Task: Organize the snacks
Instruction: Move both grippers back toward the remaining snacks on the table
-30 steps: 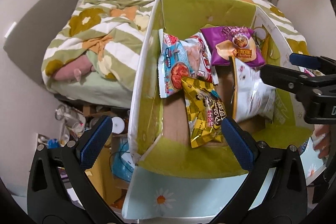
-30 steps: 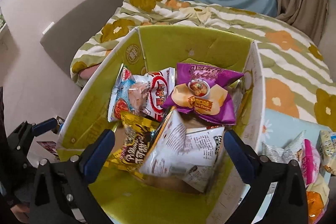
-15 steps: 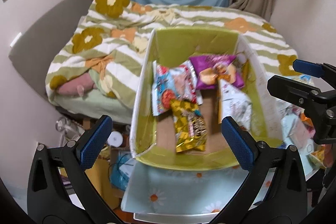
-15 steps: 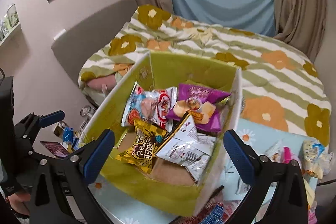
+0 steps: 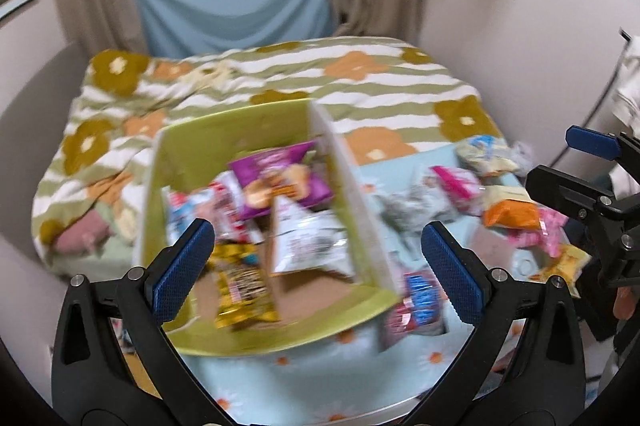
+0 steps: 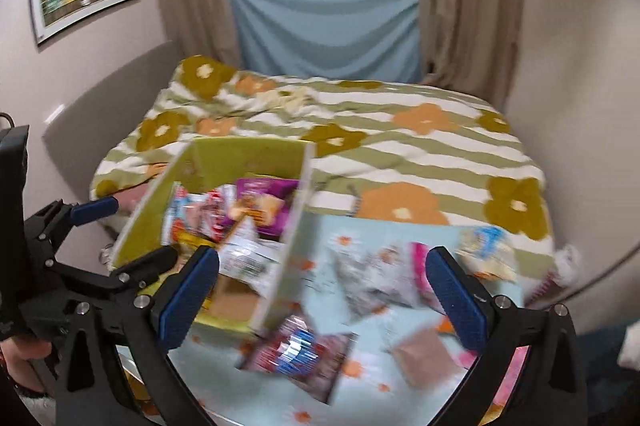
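Left wrist view: left tongs [image 5: 316,258] are standing wide apart and holding nothing, above the box.
Right wrist view: right tongs [image 6: 322,288] are also gaping wide and holding nothing, over the loose snacks.
Box [image 5: 256,130]: green inside, white outside, sitting on the worktop [image 5: 304,378] at its left part.
Snacks in box: purple bag [image 5: 280,182], white bag [image 5: 308,242] and yellow bag [image 5: 240,286] are lying there; the pictures are blurred.
Loose snacks: orange bag [image 5: 510,216] and red-blue pack [image 6: 298,350] are lying right of the box.
Around: flowered bed [image 6: 400,146] is standing just behind the worktop.
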